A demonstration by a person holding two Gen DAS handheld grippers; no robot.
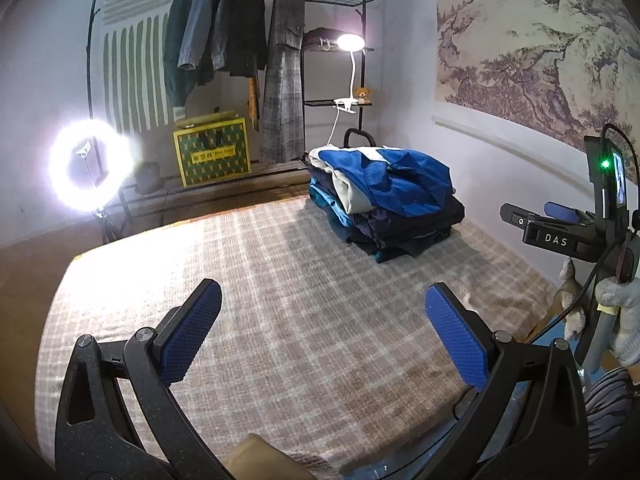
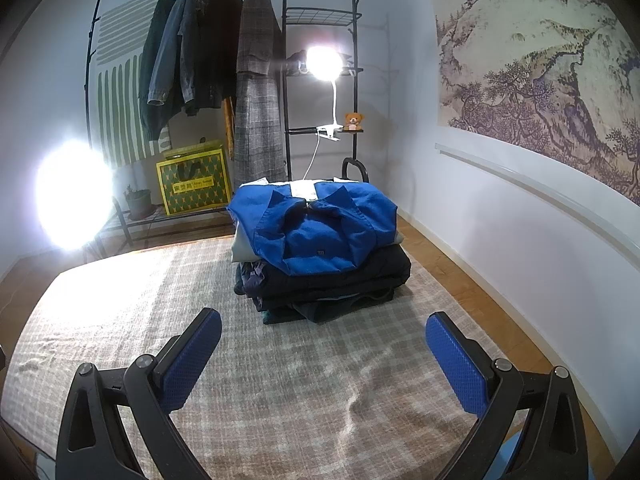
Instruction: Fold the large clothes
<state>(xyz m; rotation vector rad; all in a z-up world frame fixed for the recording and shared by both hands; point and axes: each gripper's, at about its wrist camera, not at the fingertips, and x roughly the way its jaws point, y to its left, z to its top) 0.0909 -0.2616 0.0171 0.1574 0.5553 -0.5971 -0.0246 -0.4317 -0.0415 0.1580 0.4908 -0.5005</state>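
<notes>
A stack of folded clothes (image 2: pixel 320 264) sits at the far side of the plaid-covered bed (image 2: pixel 280 380), topped by a bright blue jacket (image 2: pixel 316 228) with a white panel. The same stack (image 1: pixel 384 204) appears far right in the left wrist view. My left gripper (image 1: pixel 322 328) hovers open over bare bedcover, well short of the stack, its blue pads (image 1: pixel 188 336) wide apart. My right gripper (image 2: pixel 322 358) is open too, just in front of the stack, holding nothing. The right gripper's body (image 1: pixel 560 232) shows at the right edge of the left wrist view.
A clothes rack (image 2: pixel 208 48) with hanging coats stands behind the bed. Under it are a yellow-green box (image 2: pixel 192 188) and a potted plant (image 2: pixel 138 200). A ring light (image 1: pixel 90 164) glares at left, a clip lamp (image 2: pixel 324 64) on the shelf. The wall (image 2: pixel 500 220) runs along the right.
</notes>
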